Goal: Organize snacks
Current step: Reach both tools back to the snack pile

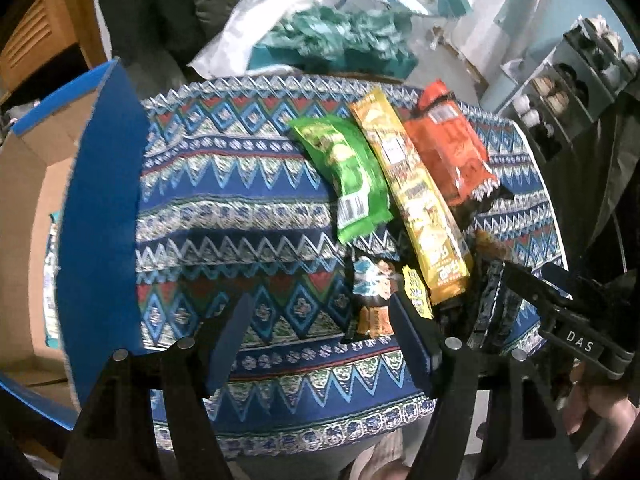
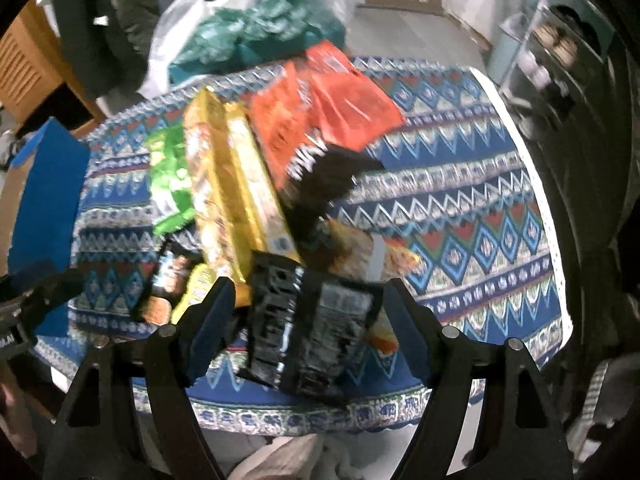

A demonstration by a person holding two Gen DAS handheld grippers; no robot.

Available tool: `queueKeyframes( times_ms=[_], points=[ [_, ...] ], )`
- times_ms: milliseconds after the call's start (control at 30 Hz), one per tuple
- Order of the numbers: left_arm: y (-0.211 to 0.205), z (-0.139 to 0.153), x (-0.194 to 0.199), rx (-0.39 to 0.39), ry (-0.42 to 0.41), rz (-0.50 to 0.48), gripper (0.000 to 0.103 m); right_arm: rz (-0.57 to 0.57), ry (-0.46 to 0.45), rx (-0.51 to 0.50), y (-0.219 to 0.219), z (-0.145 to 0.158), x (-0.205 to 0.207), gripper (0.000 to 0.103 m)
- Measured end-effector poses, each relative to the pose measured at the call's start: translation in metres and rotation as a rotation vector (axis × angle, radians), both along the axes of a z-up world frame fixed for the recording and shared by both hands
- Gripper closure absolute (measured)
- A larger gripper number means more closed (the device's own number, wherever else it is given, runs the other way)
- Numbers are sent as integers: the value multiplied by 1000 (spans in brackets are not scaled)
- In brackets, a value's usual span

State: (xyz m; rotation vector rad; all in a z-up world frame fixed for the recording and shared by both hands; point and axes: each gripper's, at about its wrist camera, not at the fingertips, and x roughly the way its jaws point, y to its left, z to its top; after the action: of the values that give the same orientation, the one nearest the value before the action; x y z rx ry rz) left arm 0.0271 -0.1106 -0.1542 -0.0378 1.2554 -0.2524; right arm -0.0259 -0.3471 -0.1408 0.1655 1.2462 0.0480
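Far left, the blue box (image 1: 100, 216) sits w/ its flap up, cardboard inside showing: probably where the snacks go. Left gripper (image 1: 316, 336) hovers over the patterned cloth (image 1: 240, 184), jaws wide apart, holding nothing. Mid-table lie the green bag (image 1: 348, 172), yellow pack (image 1: 416, 192) and orange bag (image 1: 448, 140), overlapping. Right gripper (image 2: 308, 320) is spread wide too, black packet (image 2: 308, 320) betw. its fingers but not visibly pinched. Judgement: centre on the packet's middle, close fully before lifting, avoid dragging neighbours.
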Motion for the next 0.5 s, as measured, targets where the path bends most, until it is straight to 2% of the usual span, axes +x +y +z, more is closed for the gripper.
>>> queueKeyframes(
  times_ms=[200, 500],
  points=[
    [-14, -17, -1, 12, 39, -15, 31, -36, 66, 21, -3, -25, -4, 27],
    [-21, -34, 1, 22, 58, -10, 31, -56, 82, 10, 3, -40, -3, 26]
  ],
)
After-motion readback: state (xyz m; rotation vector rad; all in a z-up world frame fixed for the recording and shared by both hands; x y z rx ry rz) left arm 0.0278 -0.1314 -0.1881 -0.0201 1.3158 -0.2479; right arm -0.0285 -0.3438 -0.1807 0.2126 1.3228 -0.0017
